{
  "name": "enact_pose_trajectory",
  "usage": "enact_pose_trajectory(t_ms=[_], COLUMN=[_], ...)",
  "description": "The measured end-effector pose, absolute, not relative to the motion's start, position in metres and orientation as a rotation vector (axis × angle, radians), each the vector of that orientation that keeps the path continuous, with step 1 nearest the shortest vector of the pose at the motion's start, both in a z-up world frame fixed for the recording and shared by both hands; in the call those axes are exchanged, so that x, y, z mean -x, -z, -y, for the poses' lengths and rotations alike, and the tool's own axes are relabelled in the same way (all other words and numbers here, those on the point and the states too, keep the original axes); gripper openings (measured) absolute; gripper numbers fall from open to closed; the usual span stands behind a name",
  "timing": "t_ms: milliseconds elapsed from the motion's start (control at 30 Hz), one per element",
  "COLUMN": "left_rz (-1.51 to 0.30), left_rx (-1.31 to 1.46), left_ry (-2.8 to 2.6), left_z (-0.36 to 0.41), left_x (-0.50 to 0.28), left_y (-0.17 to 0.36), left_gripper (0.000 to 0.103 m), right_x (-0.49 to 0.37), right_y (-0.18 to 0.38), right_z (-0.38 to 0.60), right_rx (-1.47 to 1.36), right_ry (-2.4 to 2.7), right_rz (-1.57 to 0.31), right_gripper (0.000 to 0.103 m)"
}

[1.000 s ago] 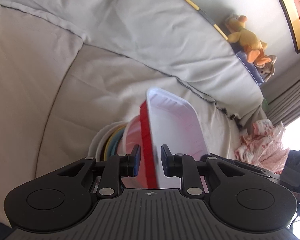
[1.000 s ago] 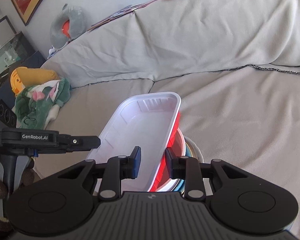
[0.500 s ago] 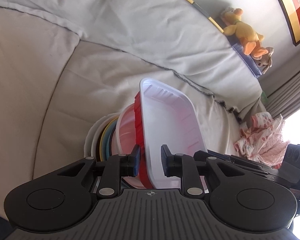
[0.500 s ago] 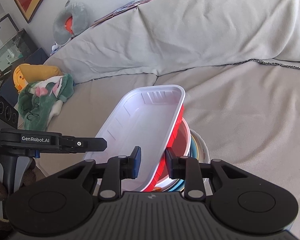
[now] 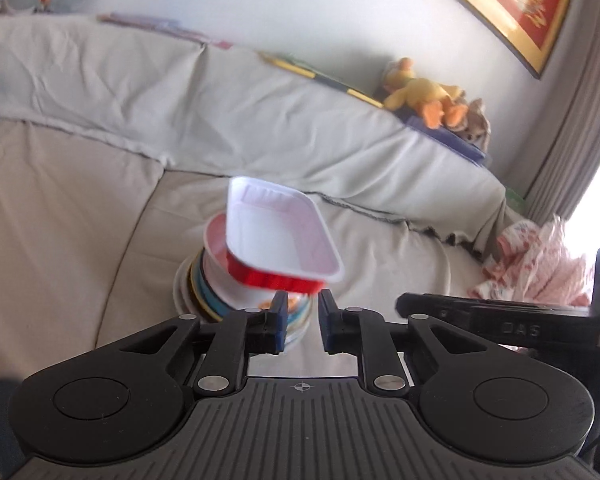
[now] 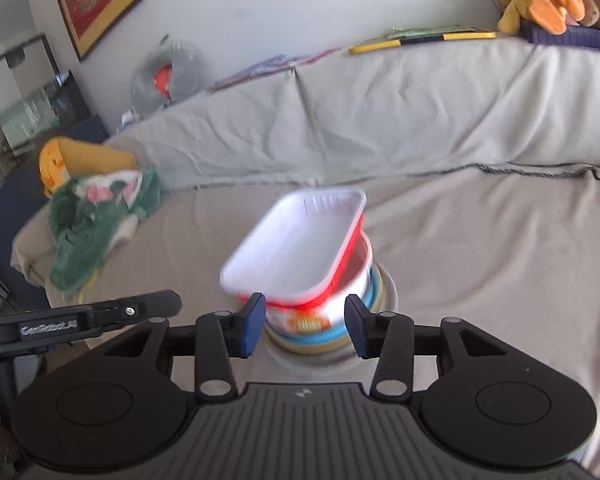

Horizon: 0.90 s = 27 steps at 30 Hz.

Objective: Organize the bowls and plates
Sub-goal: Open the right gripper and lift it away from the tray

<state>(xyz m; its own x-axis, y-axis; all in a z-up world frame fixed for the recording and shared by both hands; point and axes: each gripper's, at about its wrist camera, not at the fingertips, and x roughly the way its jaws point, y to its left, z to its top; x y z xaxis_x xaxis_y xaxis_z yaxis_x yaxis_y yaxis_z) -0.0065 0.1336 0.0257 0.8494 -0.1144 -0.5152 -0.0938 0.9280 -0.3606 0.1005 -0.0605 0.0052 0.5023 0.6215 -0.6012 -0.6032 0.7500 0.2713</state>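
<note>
I have both grippers standing just short of the stack on the sofa (image 6: 480, 264): plates (image 6: 376, 284) at the bottom, a round white bowl (image 6: 332, 312) on them, and the red-and-white rectangular tray (image 6: 300, 244) sitting tilted on the bowl's rim. My left gripper (image 5: 303, 320) has its jaws parted by a narrow gap and holds nothing; the tray's low red edge (image 5: 276, 280) lies just ahead of and above its tips. My right gripper (image 6: 306, 326) is spread wide, also empty, its pads flanking the bowl without touching as far as I can tell. The tray's long axis runs away from me and up to the right in the right view, so its near short end faces the right jaws. I judge the right gripper the better placed to straighten it.
</note>
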Motion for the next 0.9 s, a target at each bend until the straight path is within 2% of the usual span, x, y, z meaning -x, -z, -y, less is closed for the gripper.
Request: enact_pose_trajectory(t_ms=[133, 333, 567, 900], left_rz=[-0.563, -0.635, -0.734, -0.769], left_rx=[0.284, 0.201, 0.191, 0.185], left_ry=[-0.025, -0.097, -0.117, -0.103], left_z=[-0.087, -0.056, -0.051, -0.047], left_x=[0.048, 0.065, 0.059, 0.057], left_y=[-0.032, -0.03, -0.017, -0.008], left_gripper=[0.016, 0.016, 0.016, 0.016], right_x=[-0.054, -0.01, -0.013, -0.013], right_y=[0.006, 0.015, 0.024, 0.031], right_z=[0.08, 0.098, 0.115, 0.104], right_rx=[-0.014, 0.013, -0.06, -0.033], right_ry=[-0.718, -0.694, -0.654, -0.673], right_rz=[-0.766, -0.748, -0.798, -0.833], right_gripper=[0.044, 0.046, 0.046, 0.046])
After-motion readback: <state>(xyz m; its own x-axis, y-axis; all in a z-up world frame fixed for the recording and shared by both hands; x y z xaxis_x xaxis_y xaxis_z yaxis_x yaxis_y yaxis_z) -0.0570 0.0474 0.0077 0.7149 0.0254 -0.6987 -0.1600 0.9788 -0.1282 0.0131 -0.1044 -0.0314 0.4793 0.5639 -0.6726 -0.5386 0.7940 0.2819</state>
